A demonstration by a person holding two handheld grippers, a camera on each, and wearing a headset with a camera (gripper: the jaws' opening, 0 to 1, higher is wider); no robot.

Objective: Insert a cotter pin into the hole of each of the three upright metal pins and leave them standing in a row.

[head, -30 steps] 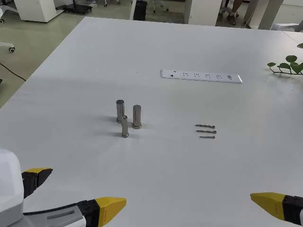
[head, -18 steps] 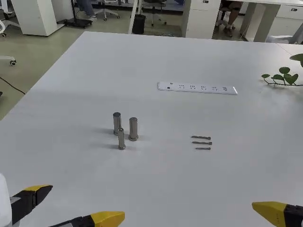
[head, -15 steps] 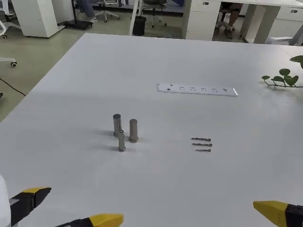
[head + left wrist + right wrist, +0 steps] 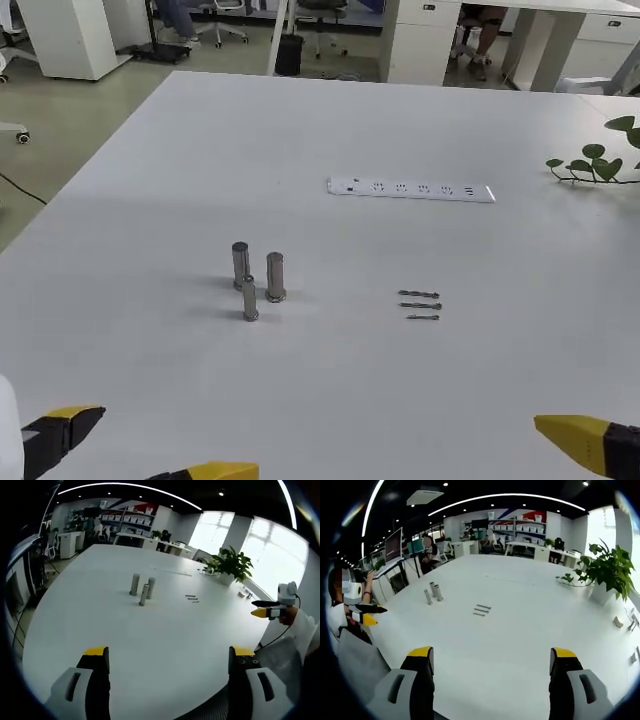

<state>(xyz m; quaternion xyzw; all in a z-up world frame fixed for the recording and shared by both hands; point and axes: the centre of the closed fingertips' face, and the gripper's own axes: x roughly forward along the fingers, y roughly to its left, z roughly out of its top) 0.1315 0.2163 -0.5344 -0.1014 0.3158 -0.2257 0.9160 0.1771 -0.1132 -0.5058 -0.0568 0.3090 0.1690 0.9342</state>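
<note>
Three upright metal pins [image 4: 256, 275] stand in a tight cluster left of centre on the white table [image 4: 330, 390]. Three small cotter pins [image 4: 420, 305] lie side by side to their right. My left gripper [image 4: 145, 445] hovers open over the near left of the table, well short of the pins. Its own view has the jaws wide apart with the metal pins [image 4: 144, 590] and cotter pins [image 4: 191, 598] far ahead. My right gripper [image 4: 585, 440] is at the near right, one yellow tip in frame. Its jaws stand wide open, with the cotter pins [image 4: 481, 610] and metal pins [image 4: 433, 593] far off.
A white power strip [image 4: 410, 190] lies flat beyond the cotter pins. Green plant leaves [image 4: 595, 165] reach in at the far right edge, and a potted plant [image 4: 605, 570] stands on the table's right side. Cabinets and chairs stand past the far edge.
The head camera has shifted, so the table scene sits a little lower and the grippers lower in frame. The pins and cotter pins have not moved. Both grippers stay open.
</note>
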